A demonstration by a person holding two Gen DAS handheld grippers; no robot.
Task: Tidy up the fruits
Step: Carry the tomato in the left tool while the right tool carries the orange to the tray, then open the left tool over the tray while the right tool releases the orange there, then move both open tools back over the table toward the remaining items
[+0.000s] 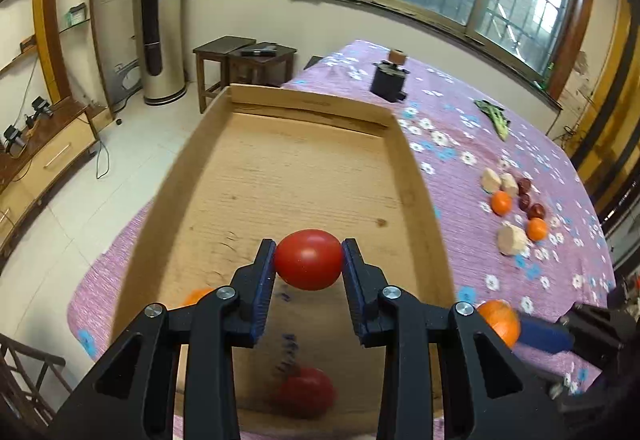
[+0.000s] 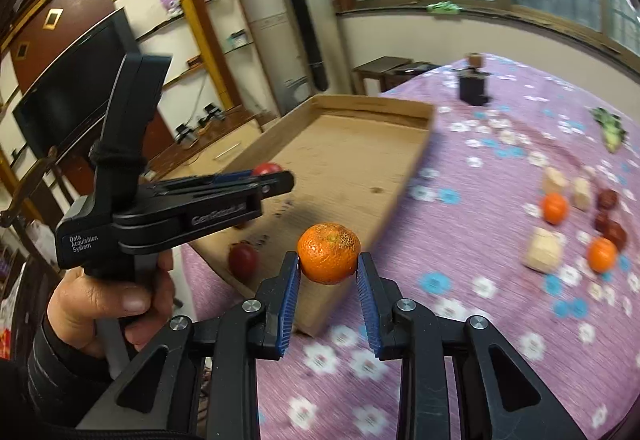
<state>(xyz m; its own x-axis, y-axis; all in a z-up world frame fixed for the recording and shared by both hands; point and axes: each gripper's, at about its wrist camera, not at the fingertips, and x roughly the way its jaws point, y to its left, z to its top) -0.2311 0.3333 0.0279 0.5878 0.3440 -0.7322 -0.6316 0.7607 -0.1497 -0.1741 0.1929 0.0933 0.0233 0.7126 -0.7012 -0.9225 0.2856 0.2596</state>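
Observation:
My left gripper [image 1: 308,260] is shut on a red tomato [image 1: 308,259] and holds it above the shallow cardboard tray [image 1: 416,179]. Another red tomato [image 1: 306,392] lies blurred on the tray floor near its front, and part of an orange [image 1: 196,296] shows behind the left finger. My right gripper [image 2: 329,260] is shut on an orange mandarin [image 2: 329,252] over the purple flowered cloth, just right of the tray [image 2: 400,183]. In the right wrist view a hand holds the left gripper [image 2: 276,175] over the tray, with its tomato [image 2: 266,168] at the tip and the tomato [image 2: 243,260] on the tray floor below.
On the cloth to the right lie two oranges [image 1: 501,202], several dark red fruits [image 1: 535,210] and pale wooden blocks [image 1: 512,238]. A green vegetable [image 1: 496,116] and a black box [image 1: 388,79] sit farther back. Dark stools [image 1: 244,59] stand beyond the table's far-left edge.

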